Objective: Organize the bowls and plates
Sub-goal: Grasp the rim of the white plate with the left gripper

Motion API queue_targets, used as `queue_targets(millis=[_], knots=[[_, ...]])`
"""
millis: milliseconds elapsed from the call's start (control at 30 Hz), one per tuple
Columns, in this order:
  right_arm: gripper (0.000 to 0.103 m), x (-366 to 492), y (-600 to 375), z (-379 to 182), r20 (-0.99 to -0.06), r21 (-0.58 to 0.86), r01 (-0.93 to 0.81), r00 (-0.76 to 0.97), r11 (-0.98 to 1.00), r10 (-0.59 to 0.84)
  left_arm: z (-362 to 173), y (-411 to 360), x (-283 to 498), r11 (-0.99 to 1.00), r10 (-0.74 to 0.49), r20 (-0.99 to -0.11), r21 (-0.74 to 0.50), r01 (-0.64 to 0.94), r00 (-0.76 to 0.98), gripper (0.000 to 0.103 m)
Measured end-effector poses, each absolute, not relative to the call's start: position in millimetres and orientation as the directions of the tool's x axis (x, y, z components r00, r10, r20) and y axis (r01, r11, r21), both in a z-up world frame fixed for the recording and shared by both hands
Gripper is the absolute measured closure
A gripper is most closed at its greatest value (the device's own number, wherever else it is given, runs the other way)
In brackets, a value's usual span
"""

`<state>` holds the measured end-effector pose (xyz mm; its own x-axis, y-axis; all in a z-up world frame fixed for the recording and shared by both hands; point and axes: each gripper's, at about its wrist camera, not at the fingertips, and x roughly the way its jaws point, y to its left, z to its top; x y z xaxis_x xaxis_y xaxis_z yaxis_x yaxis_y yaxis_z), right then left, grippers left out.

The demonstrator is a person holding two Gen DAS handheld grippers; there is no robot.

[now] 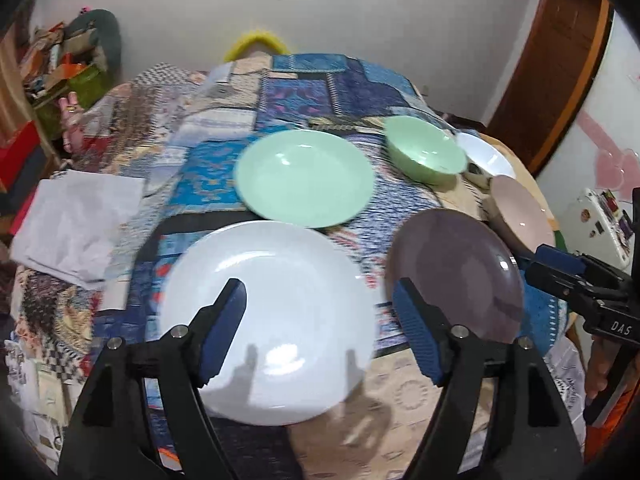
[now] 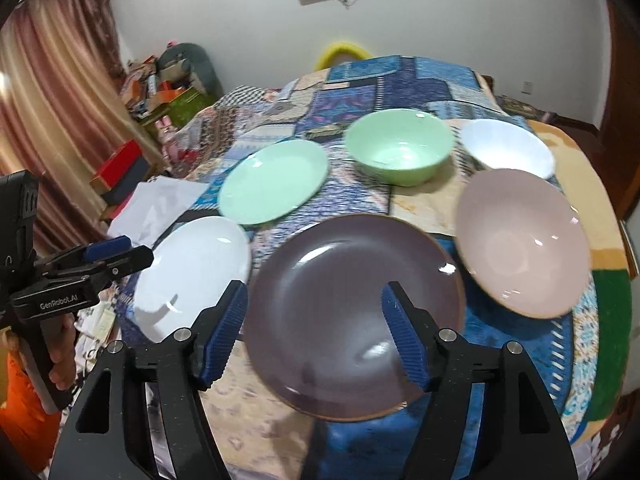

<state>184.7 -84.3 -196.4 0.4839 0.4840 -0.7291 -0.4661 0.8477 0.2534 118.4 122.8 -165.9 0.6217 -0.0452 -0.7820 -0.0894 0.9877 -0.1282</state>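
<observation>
My left claw point(image 1: 320, 332) hangs open over the white plate point(image 1: 268, 320) near the table's front edge; my right claw point(image 2: 314, 332) gapes empty above the brown plate point(image 2: 352, 312), lined up for sorting.

Three plates lie on the patchwork cloth point(image 2: 420, 76): a white plate point(image 2: 192, 272), a green plate point(image 2: 272, 182) just behind it, and a brown plate point(image 2: 344, 304) just beside the white plate, on the side away from the curtain. Three bowls stand beyond the brown plate: a green bowl point(image 2: 400, 150), a white bowl point(image 2: 508, 148) and a pink bowl point(image 2: 524, 240). One sheet of white paper point(image 2: 160, 204) lies beside the white plate, on its curtain side. That makes six dishes, two of each colour family.
</observation>
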Motion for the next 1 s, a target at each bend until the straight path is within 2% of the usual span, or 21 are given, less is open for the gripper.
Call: queue_targets(millis=[100,200,400,733,800,933,1000], knots=[[0.037,186.6,-63.8,-199.1,-0.732,0.253,-0.495,0.463,0.831,0.499,-167.0,140.5,110.6,0.985,-0.035,-0.785,-0.133,-0.114,0.618,0.026],[0.037,186.5,-46.8,-203.6,-0.737,0.248,-0.517,0.448,0.819,0.506,-170.6,160.8,102.4,0.981,-0.014,-0.786,-0.13,-0.144,0.618,0.019],[0.037,195.4,-12.4,-221.2,-0.767,0.238,-0.544,0.402,0.804,0.499,-191.9,195.4,96.0,0.975,0.01,-0.809,-0.124,-0.187,0.587,0.018],[0.037,215.8,31.1,-248.7,-0.814,0.206,-0.57,0.352,0.795,0.463,-239.1,225.2,102.1,0.967,-0.063,-0.855,-0.179,-0.18,0.515,0.018],[0.041,219.2,36.6,-252.7,-0.819,0.204,-0.576,0.343,0.792,0.46,-245.9,230.0,102.8,0.964,-0.078,-0.858,-0.195,-0.182,0.508,0.021],[0.056,226.2,48.8,-263.0,-0.84,0.19,-0.589,0.316,0.785,0.441,-254.5,234.6,104.1,0.96,-0.111,-0.861,-0.223,-0.171,0.496,0.038],[0.06,229.3,52.6,-267.9,-0.85,0.192,-0.592,0.299,0.783,0.434,-257.3,235.4,104.5,0.958,-0.131,-0.86,-0.238,-0.159,0.493,0.046]])
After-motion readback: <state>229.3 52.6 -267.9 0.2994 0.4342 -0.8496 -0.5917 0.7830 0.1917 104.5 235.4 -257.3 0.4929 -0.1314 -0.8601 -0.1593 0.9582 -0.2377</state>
